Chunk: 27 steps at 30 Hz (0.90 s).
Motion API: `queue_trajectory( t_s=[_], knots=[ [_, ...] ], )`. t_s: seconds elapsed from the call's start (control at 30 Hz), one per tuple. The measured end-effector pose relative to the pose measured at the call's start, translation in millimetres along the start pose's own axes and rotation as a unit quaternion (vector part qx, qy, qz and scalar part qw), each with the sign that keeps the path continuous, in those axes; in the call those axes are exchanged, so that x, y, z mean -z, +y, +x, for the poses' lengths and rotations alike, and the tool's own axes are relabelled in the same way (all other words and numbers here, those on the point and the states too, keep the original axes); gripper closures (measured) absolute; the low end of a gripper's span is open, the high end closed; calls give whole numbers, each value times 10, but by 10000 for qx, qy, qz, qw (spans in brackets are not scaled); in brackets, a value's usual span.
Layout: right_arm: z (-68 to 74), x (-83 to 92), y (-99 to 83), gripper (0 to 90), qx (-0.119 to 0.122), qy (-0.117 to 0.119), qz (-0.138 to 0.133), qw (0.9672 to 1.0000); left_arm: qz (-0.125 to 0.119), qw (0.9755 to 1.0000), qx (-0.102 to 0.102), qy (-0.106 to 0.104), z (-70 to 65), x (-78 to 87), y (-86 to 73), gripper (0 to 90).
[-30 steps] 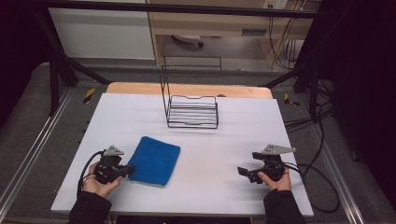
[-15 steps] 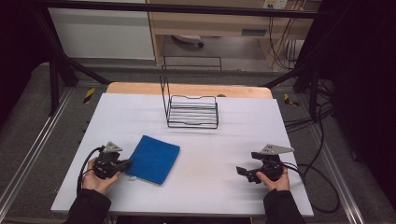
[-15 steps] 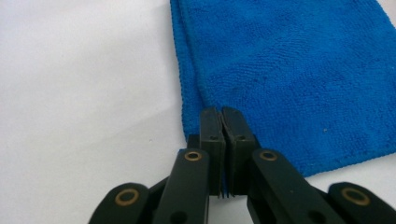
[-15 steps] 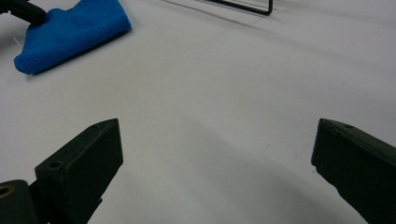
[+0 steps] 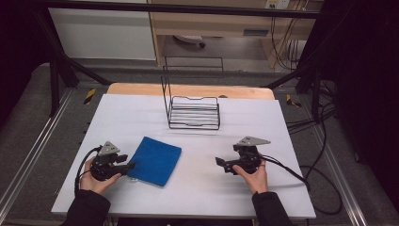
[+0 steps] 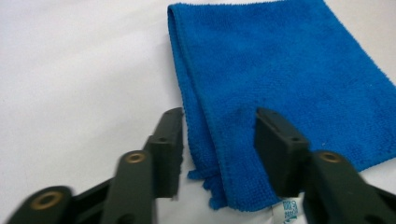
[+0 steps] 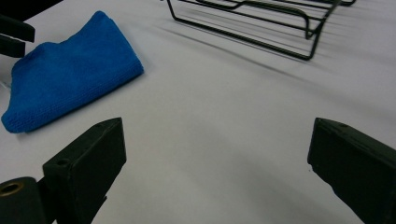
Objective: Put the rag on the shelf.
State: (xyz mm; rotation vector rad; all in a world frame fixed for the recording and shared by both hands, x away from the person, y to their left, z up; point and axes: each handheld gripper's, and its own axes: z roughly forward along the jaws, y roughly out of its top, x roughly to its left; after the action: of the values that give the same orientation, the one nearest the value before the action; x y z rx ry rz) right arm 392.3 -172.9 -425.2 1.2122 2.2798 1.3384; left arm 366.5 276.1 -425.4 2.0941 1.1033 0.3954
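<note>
I see the white table (image 5: 197, 188) filling the middle of the high view, with the black wire rack (image 5: 194, 112) standing in the upper centre. Lower left of centre lies the folded blue microfibre towel (image 5: 155, 160), flat on the table, its long axis running from lower left to upper right of the frame.

What my next move turns on, I judge, is that the towel's near corner sits straight ahead of my left gripper (image 5: 128, 165), while my right gripper (image 5: 219, 161) is well apart from the towel, across bare table in the lower right. So the left is much the nearer.

In the left gripper view the towel (image 6: 280, 88) spreads from the centre to the upper right, and its folded edge and frayed corner run down into the gap of the left gripper (image 6: 218, 144). The jaws stand partly apart, one on each side of that edge, holding nothing yet. A small white label peeks out at the bottom.

In the right gripper view the right gripper (image 7: 217, 154) is spread wide and empty over bare table, the towel (image 7: 70, 70) at upper left.
</note>
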Motion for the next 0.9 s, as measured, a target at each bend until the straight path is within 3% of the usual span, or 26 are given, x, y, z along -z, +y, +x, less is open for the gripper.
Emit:
queue_trajectory(
  t_s=[0.33, 0.5, 0.63, 0.83, 0.9],
  knots=[
    [343, -499, 254, 77, 30, 58, 146, 9999, -63, 9999, 116, -110, 38, -16, -17, 232],
    [452, -781, 337, 180, -10, 110, 336, 9994, -53, 9998, 131, -144, 49, -22, -25, 136],
    [475, -902, 351, 236, -35, 104, 336, 9994, -111, 9998, 84, -153, 43, -5, -22, 108],
    [519, -1086, 388, 391, -52, 83, 433, 9990, -146, 9997, 111, -140, 48, 11, -23, 98],
    [546, -1139, 399, 434, -86, 180, 444, 9988, -158, 9997, 124, -140, 46, 15, -22, 95]
  ],
)
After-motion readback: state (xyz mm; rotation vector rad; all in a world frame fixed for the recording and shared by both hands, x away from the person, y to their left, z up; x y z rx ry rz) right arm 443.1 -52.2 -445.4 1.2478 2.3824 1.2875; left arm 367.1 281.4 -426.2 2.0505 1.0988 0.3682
